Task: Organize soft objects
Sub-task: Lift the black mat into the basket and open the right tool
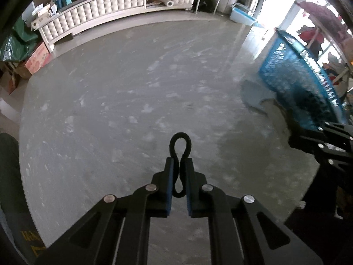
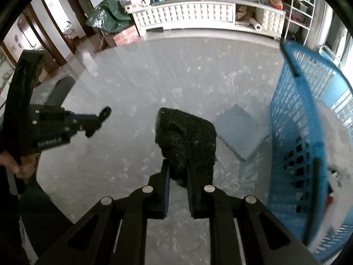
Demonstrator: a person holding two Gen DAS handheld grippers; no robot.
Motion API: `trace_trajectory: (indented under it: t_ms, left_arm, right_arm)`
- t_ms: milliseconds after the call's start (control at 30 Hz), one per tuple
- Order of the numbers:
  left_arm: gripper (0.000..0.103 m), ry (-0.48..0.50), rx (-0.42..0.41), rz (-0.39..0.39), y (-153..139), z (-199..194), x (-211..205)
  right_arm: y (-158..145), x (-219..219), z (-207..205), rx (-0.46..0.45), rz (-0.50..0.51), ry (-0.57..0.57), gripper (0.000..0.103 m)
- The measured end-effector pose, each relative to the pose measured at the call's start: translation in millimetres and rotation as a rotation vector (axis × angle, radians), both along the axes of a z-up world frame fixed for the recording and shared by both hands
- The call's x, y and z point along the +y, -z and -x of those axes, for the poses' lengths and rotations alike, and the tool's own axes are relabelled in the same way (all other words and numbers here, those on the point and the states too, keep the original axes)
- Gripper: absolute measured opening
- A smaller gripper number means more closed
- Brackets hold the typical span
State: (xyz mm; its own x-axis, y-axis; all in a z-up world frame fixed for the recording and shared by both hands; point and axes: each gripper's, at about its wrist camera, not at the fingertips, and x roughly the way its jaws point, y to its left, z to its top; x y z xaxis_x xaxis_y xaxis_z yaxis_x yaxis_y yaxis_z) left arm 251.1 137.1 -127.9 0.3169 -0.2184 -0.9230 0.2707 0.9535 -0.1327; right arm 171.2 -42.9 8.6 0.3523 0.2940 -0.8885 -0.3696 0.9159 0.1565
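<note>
My left gripper (image 1: 179,161) is shut on a thin black band (image 1: 179,143) that loops out past the fingertips, held above the round grey table (image 1: 121,101). It also shows at the left of the right wrist view (image 2: 97,121). My right gripper (image 2: 178,163) is shut on a dark fuzzy cloth (image 2: 187,137), which hangs over the table. A folded blue-grey cloth (image 2: 241,130) lies flat on the table beside a blue plastic basket (image 2: 293,132). The basket (image 1: 293,77) holds something white; its contents are blurred.
A white tufted cabinet (image 2: 198,13) with boxes and bottles on top runs along the far wall. A green bag (image 2: 108,17) and cardboard boxes (image 1: 37,57) stand left of it. A metal shelf (image 2: 300,6) stands at the far right. A dark chair back (image 2: 61,90) shows by the table's left edge.
</note>
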Motion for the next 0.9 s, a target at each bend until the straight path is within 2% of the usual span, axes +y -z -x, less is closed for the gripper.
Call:
trace_trajectory:
  t_ms: [367,700,900]
  left_arm:
    - [0.008,0.016,-0.077,0.024,-48,54,-27]
    - [0.008,0.016,-0.159,0.035,-96,101,-42]
    - [0.008,0.009,-0.195,0.038,-115,109,-52]
  right_arm:
    - [-55,-5,32,-0.113,0.0,-0.036,0.012]
    - [-83,-19,51,-0.217,-0.012,-0.04,0.012]
    - [-96,-40,48,-0.272,-0.028,-0.053,0.012]
